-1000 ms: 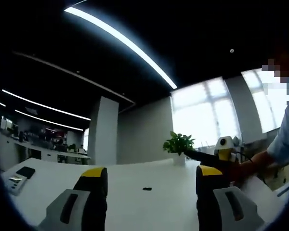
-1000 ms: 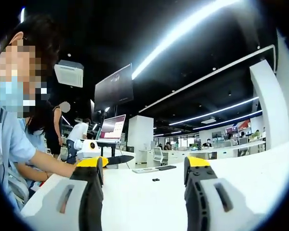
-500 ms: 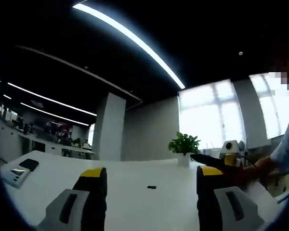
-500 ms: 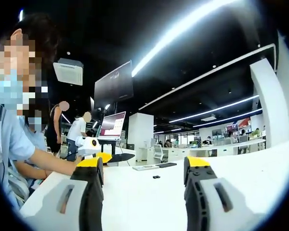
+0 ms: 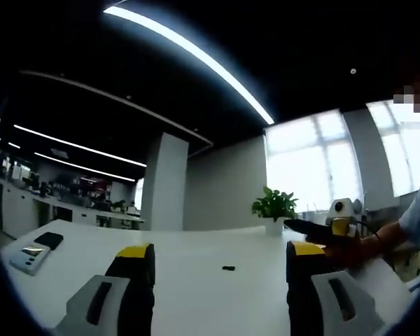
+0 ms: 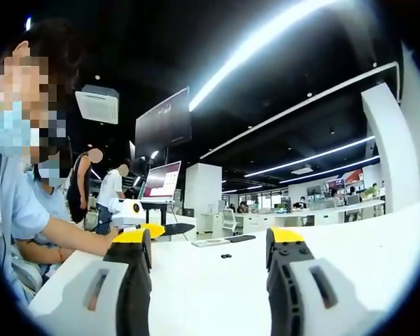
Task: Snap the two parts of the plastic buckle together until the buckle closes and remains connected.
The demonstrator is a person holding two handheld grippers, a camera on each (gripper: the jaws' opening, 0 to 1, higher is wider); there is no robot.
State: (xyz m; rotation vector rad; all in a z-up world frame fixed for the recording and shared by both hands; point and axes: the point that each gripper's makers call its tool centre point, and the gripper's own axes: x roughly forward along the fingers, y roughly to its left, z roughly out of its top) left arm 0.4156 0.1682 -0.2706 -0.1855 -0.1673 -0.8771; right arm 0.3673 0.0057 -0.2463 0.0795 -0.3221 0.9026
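A small black buckle piece (image 5: 228, 267) lies on the white table (image 5: 196, 252), some way ahead of my left gripper (image 5: 220, 255), whose yellow-tipped jaws stand open with nothing between them. The same kind of small dark piece (image 6: 226, 256) rests on the table in the right gripper view, well beyond my right gripper (image 6: 208, 241), which is open and holds nothing. The right gripper (image 5: 336, 227) comes into the left gripper view from the right, held by a person's hand. The left gripper (image 6: 136, 217) shows at the left of the right gripper view.
A potted plant (image 5: 274, 208) stands at the table's far side. A dark phone (image 5: 47, 240) and a pale device (image 5: 29, 255) lie at the left. A keyboard-like thing (image 6: 224, 241) lies far back. A person's sleeve (image 6: 10, 210) is close on the left; other people stand behind.
The left view has swung slightly, shifting the plant and buckle piece to the right. Both grippers stay open; the buckle piece has not moved on the table.
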